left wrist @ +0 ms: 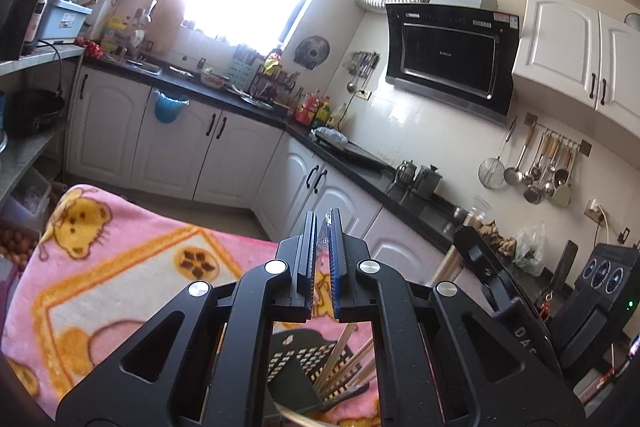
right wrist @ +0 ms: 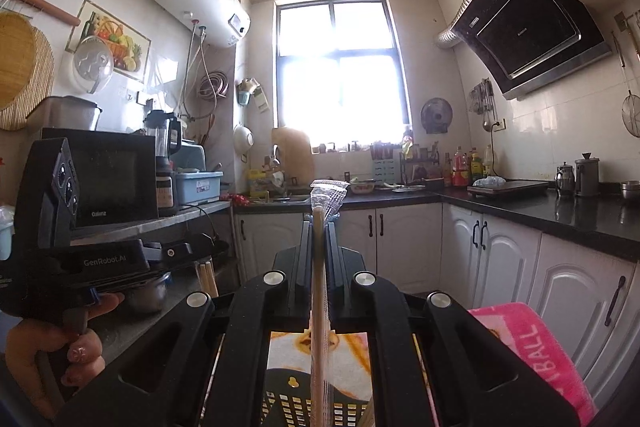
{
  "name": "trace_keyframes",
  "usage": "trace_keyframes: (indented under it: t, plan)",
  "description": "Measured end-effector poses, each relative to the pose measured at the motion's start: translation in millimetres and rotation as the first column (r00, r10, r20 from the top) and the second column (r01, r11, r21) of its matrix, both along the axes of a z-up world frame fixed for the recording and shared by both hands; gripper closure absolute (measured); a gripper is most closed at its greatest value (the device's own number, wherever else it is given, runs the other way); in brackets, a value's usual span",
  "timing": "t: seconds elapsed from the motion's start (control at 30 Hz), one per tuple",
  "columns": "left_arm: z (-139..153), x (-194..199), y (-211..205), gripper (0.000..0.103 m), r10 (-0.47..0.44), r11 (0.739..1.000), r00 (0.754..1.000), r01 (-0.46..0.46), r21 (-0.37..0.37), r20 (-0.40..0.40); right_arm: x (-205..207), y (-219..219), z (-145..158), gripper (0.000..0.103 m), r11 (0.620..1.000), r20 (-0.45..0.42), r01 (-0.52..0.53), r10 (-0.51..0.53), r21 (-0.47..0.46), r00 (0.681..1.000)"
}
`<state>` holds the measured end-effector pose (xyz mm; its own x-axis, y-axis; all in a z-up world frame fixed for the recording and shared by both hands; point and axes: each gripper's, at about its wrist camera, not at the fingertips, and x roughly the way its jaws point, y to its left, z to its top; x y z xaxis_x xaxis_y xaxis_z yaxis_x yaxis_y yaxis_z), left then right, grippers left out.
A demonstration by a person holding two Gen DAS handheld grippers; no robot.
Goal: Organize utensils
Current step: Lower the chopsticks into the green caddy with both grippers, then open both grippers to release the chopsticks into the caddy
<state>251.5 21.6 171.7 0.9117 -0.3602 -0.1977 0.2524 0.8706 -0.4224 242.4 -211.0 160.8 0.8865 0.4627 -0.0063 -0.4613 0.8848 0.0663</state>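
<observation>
My right gripper (right wrist: 319,223) is shut on a pale wooden chopstick (right wrist: 318,287) in a clear plastic wrapper (right wrist: 328,193). The chopstick stands upright, its wrapper crumpled above the fingertips. Under it is a black perforated utensil holder (right wrist: 296,401) on a pink blanket. In the left wrist view my left gripper (left wrist: 325,227) is shut above the same holder (left wrist: 304,359), where several chopsticks (left wrist: 346,351) lean. Something shiny glints between the left fingertips; I cannot tell what it is. A hand holds the left gripper (right wrist: 192,249) at the left of the right wrist view.
The pink cartoon blanket (left wrist: 120,267) covers the surface under both grippers. Black counters (right wrist: 560,211) with white cabinets run along the back and right walls. A microwave (right wrist: 108,175) sits on a shelf at the left. Ladles (left wrist: 536,171) hang on the right wall.
</observation>
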Motion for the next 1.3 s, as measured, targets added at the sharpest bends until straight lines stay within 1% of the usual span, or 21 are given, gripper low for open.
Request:
trace_keyframes:
  t: [0.37,0.87,0.93,0.97,1.03,1.1,1.17,1.23,1.27,1.3]
  plan:
    - [-26,1,-8,0.101,-0.023,0.999,0.999,0.024,0.024,-0.044,11,10,-28,0.097,1.000,-0.042,0.009,-0.010,-0.014,0.999]
    - [-46,1,-11,0.101,-0.037,0.998,0.994,0.041,0.038,-0.101,11,12,-56,0.096,0.999,-0.126,-0.004,0.000,-0.033,0.992]
    - [-48,1,-12,0.100,-0.037,0.998,0.993,0.042,0.039,-0.110,9,11,-59,0.092,0.999,-0.135,-0.001,-0.003,-0.032,0.991]
    - [-49,0,-11,0.099,-0.036,0.998,0.993,0.041,0.037,-0.115,8,9,-61,0.091,1.000,-0.143,-0.002,-0.003,-0.030,0.990]
    - [-50,-1,-10,0.091,-0.036,0.999,0.992,0.040,0.034,-0.119,7,6,-63,0.085,1.000,-0.157,0.000,-0.004,-0.025,0.988]
    - [-51,-3,-10,0.089,-0.036,0.999,0.992,0.040,0.034,-0.123,5,3,-65,0.081,1.000,-0.165,0.002,-0.005,-0.020,0.986]
    - [-51,-5,-10,0.087,-0.037,0.998,0.991,0.042,0.037,-0.131,3,1,-66,0.081,1.000,-0.175,0.003,-0.007,-0.020,0.985]
    - [-51,-7,-10,0.080,-0.037,0.998,0.990,0.042,0.037,-0.137,0,-3,-66,0.080,1.000,-0.185,0.004,-0.008,-0.018,0.983]
    - [-51,-9,-9,0.078,-0.038,0.998,0.990,0.043,0.036,-0.138,-1,-5,-66,0.079,1.000,-0.189,0.006,-0.009,-0.017,0.982]
    - [-51,-11,-9,0.074,-0.038,0.998,0.990,0.044,0.038,-0.139,-3,-6,-66,0.077,1.000,-0.192,0.008,-0.010,-0.015,0.981]
